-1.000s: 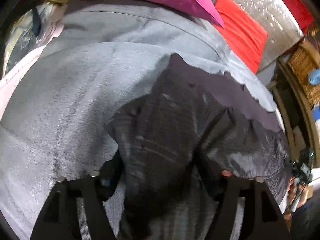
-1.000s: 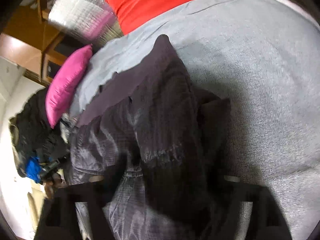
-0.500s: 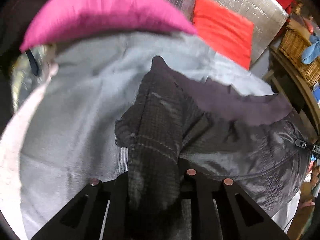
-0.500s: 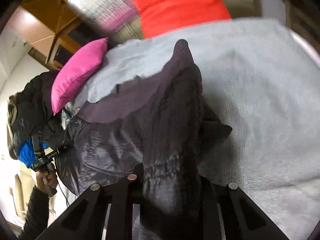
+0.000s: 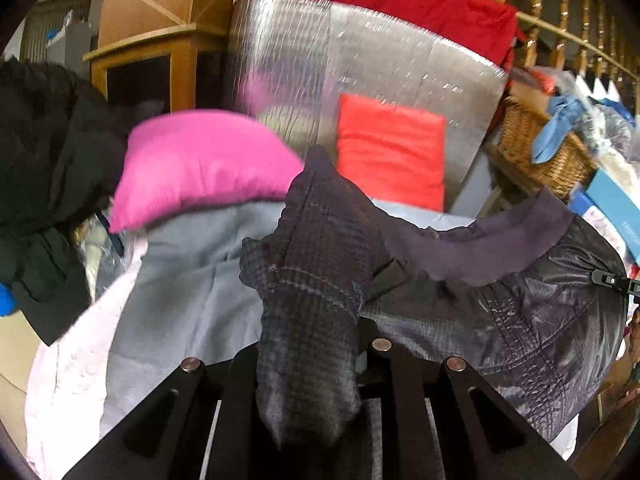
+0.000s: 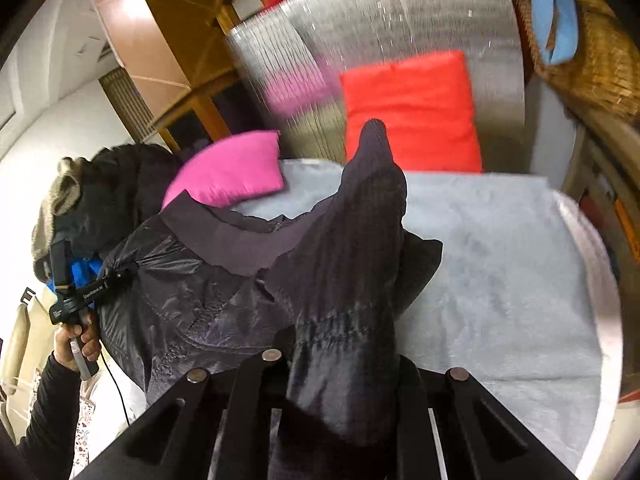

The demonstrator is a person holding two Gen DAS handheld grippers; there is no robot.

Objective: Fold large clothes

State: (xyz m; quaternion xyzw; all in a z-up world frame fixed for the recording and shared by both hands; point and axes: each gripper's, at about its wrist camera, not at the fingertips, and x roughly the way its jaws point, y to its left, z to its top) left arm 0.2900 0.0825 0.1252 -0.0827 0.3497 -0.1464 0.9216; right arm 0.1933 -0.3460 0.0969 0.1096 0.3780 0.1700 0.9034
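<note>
A dark, shiny quilted jacket (image 5: 500, 320) hangs spread between my two grippers above the grey blanket (image 5: 192, 280). My left gripper (image 5: 308, 364) is shut on a bunched fold of the jacket, which drapes over its fingers. The right gripper (image 6: 340, 364) has its jaws closing on another bunched fold (image 6: 352, 240), and the pads press the fabric. In the right wrist view the jacket's body (image 6: 192, 280) sags to the left, where a hand (image 6: 76, 336) holds the left gripper's handle. The jacket's lower part is hidden below both views.
A pink pillow (image 5: 200, 164) and a red cushion (image 5: 390, 152) lie at the blanket's far end, against a silver foil mat (image 5: 360, 56). Black coats (image 5: 44, 160) are piled on the left. A wicker basket (image 5: 536, 144) with cloths stands on the right.
Both grippers went from open around the jacket's folds to shut on them. Both then rose, lifting the jacket off the grey blanket, and the far wall came into view.
</note>
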